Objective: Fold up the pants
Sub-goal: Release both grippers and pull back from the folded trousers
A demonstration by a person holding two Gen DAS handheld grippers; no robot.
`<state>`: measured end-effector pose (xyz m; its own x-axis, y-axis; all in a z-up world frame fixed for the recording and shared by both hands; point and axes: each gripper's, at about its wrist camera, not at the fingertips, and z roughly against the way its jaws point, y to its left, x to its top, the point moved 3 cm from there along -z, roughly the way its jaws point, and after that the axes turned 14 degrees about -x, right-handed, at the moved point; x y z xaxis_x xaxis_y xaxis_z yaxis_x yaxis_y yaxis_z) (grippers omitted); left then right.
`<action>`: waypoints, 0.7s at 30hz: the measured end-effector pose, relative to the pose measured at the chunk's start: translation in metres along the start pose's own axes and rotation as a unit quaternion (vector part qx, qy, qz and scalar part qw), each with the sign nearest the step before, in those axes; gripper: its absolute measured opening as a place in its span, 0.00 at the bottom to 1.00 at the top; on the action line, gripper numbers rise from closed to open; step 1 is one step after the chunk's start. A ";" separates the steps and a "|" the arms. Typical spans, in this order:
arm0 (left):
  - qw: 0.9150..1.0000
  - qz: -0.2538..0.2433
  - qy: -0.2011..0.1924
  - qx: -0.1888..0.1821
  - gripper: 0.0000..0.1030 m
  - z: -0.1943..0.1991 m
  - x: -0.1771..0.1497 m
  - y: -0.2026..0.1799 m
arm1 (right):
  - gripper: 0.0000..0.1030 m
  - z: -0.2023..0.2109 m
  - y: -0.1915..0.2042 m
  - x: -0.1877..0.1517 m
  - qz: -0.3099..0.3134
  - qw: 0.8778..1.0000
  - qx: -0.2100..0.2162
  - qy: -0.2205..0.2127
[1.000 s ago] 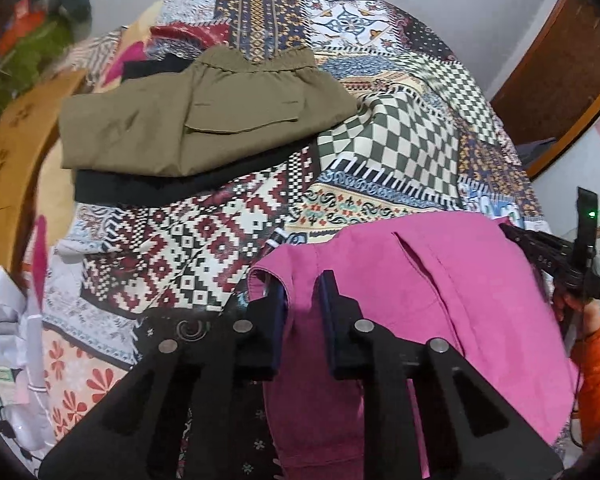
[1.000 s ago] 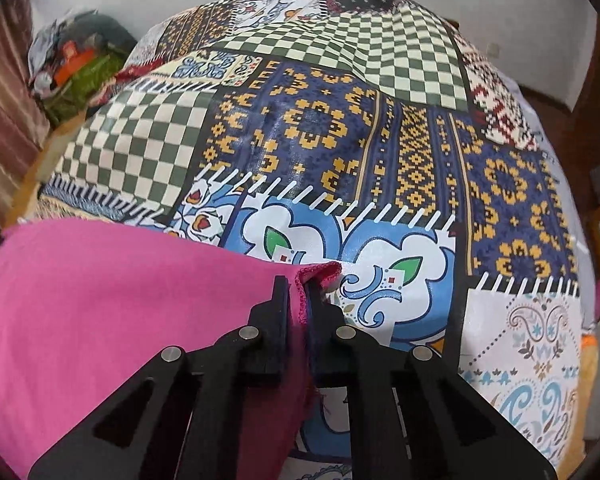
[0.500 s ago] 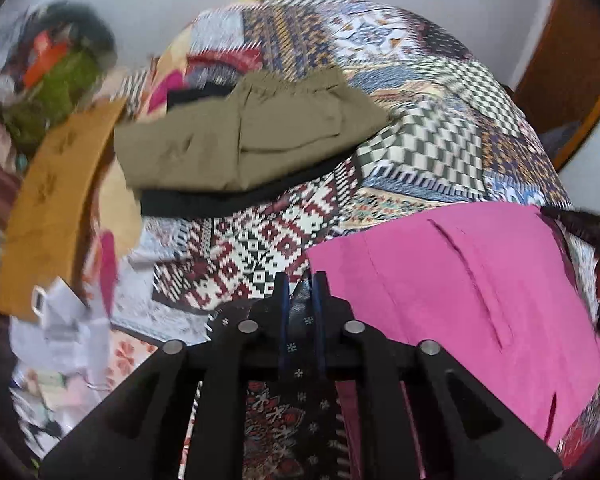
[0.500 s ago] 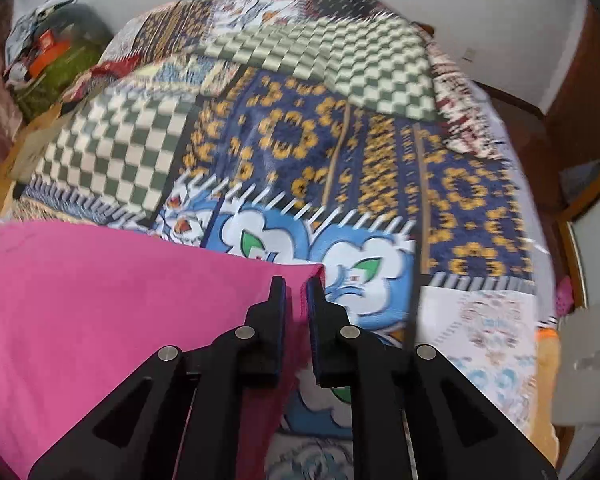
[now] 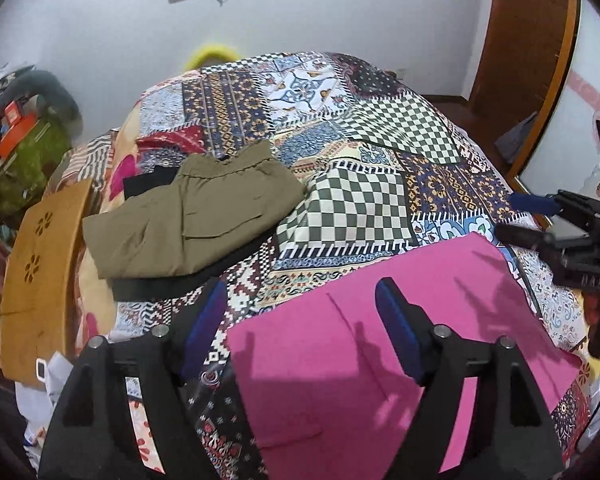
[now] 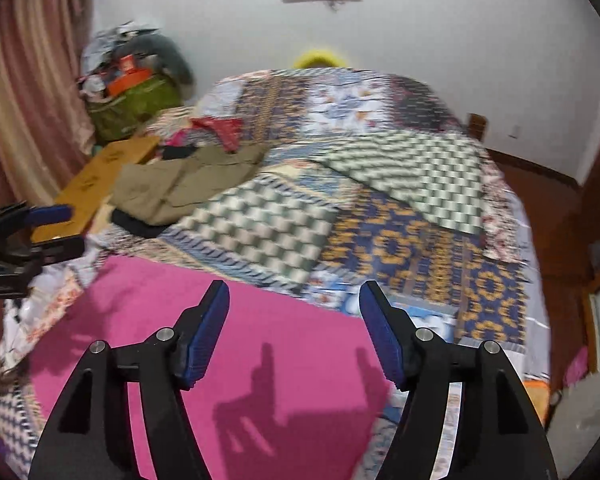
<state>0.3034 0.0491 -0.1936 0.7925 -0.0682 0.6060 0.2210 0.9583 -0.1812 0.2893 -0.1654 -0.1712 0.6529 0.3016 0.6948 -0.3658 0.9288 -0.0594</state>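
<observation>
The pink pants lie folded flat on the patterned bedspread near the front edge; they also show in the right wrist view. My left gripper is open and empty, raised above the pants' left edge. My right gripper is open and empty, raised above the pants' right side; it also shows at the right edge of the left wrist view.
A folded olive pair of pants lies on a black garment at the bed's left. A wooden board and a green bag stand left of the bed. A wooden door is at the right.
Both grippers have opened, let go of the pink pants and lifted up and back. The pants now lie flat on the bed.
</observation>
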 end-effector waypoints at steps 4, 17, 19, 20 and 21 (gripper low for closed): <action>0.999 0.002 0.036 -0.017 0.75 -0.020 -0.002 -0.001 | 0.62 -0.028 0.025 -0.001 0.020 0.999 0.034 0.028; 0.995 0.011 0.100 -0.022 0.79 -0.061 -0.041 0.016 | 0.70 -0.067 0.049 -0.041 0.049 0.985 0.083 0.146; 0.995 0.012 0.099 -0.021 0.79 -0.056 -0.045 0.016 | 0.72 -0.063 0.047 -0.048 0.052 0.985 0.079 0.147; 0.995 0.012 0.098 -0.020 0.79 -0.054 -0.047 0.015 | 0.73 -0.059 0.046 -0.052 0.055 0.985 0.073 0.144; 0.995 0.011 0.097 -0.019 0.79 -0.051 -0.048 0.014 | 0.74 -0.056 0.044 -0.056 0.056 0.986 0.069 0.142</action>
<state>0.2976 0.0517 -0.2646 0.8919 -0.1027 0.4404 0.2198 0.9496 -0.2237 0.2733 -0.1290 -0.2529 0.7559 0.4668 0.4590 -0.5198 0.8542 -0.0127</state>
